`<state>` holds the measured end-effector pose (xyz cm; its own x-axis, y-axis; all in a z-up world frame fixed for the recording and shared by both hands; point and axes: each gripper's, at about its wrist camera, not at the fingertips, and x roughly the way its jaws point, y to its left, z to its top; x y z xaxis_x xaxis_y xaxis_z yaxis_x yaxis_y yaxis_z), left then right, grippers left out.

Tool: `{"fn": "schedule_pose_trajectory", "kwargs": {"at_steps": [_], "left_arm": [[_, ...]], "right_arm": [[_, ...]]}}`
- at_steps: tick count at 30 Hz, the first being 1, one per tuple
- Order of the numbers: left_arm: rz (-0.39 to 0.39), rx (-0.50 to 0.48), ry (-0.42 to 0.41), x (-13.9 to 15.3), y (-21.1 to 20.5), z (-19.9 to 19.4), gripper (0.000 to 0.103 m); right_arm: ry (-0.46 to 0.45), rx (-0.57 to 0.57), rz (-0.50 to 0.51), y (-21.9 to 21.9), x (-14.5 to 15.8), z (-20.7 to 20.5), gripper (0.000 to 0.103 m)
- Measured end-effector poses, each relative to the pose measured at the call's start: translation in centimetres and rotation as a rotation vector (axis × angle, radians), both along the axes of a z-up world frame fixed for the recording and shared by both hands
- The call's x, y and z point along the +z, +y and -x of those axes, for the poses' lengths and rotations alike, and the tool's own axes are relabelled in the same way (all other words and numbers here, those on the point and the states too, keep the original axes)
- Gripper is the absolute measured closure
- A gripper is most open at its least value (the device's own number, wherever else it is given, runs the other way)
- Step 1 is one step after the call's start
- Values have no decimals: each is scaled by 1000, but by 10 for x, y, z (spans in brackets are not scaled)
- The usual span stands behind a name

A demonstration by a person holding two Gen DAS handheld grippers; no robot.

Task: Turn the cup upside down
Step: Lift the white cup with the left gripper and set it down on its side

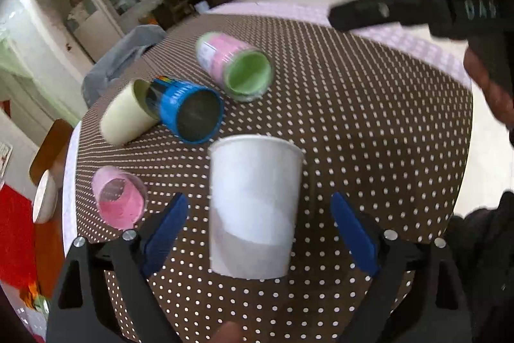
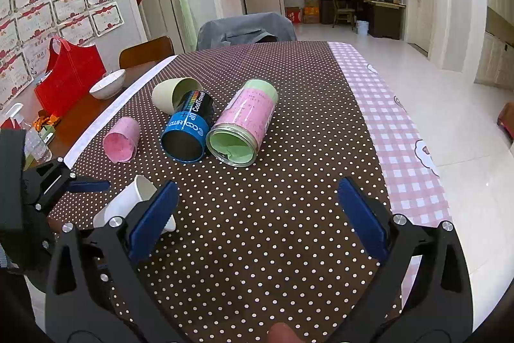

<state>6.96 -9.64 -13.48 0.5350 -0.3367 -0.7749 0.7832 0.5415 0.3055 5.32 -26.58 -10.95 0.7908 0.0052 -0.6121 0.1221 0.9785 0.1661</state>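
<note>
A white paper cup [image 1: 253, 208] lies on its side on the brown dotted tablecloth, between the open fingers of my left gripper [image 1: 260, 230], which do not touch it. In the right wrist view the cup [image 2: 128, 204] shows at lower left, partly hidden behind my right gripper's left finger [image 2: 154, 217], mouth facing right. My right gripper [image 2: 257, 217] is open and empty over bare cloth. The left gripper [image 2: 64, 182] shows at the left edge there.
Lying on the cloth beyond: a small pink cup [image 1: 119, 201], a cream cup [image 1: 125, 114], a blue can [image 1: 189, 111], a pink-and-green jar [image 1: 234, 66]. A red bag [image 2: 70, 76] and white bowl [image 2: 107, 84] stand left. Table edge runs right.
</note>
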Motion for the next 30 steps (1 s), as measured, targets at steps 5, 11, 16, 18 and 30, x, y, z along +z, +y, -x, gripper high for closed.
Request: {"fn": "schedule_pose_trajectory", "kwargs": {"at_steps": [5,11,16,18,30], "left_arm": [[64,77,-51,17,16,7,12],[181,177,-85,37,36,12,12],[227,223,-116,47,46,21,12],[246,242,-132,52,48,25,12],[360,339,-230,83,64,52,12]], "right_arm": [[-23,15,-3,5,8,1,6],[-40,33,2,15,16,0,6],[-56,55,-1,23,21,2,6],[-72,63,1,26,25,5,6],[-176,122,15,36,50,23,6]]}}
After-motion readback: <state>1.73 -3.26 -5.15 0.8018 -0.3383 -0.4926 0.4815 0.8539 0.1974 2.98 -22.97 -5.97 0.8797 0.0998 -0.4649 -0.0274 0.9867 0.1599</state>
